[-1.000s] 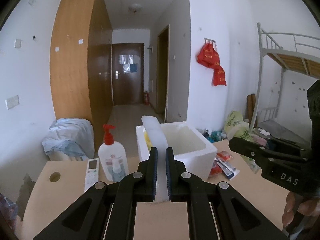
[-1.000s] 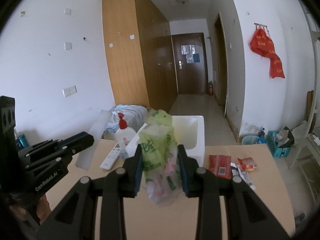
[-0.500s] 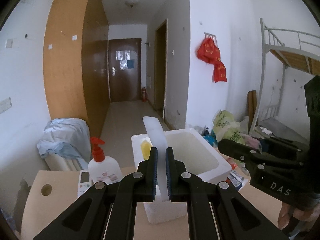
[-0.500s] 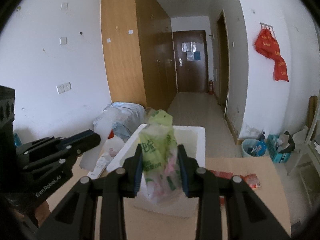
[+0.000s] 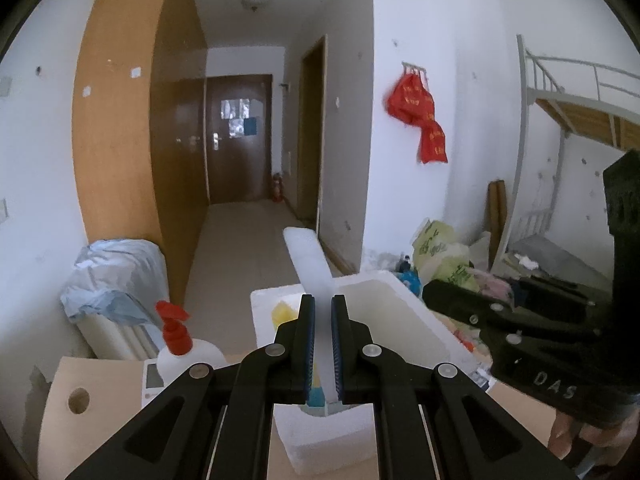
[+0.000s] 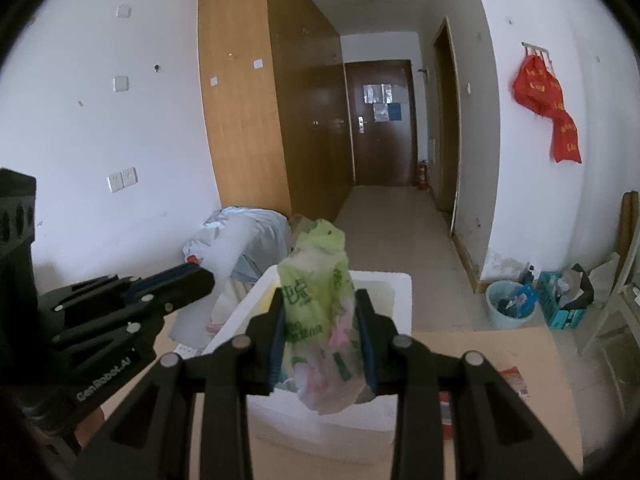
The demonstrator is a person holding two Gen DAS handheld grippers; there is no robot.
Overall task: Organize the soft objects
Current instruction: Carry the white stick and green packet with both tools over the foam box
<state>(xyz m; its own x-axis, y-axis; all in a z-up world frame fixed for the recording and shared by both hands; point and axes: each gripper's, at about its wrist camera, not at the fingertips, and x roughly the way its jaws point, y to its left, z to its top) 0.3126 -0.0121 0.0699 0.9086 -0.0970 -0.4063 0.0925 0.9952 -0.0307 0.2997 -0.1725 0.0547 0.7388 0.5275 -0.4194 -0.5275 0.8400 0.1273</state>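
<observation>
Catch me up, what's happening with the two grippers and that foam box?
A person holds a gripper in each hand over a white foam box on the table. The left gripper is shut on a white foam strip, apparently the lid held edge-on. The right gripper is shut on a green plastic bag of soft items, above the open box, not yet released.
</observation>
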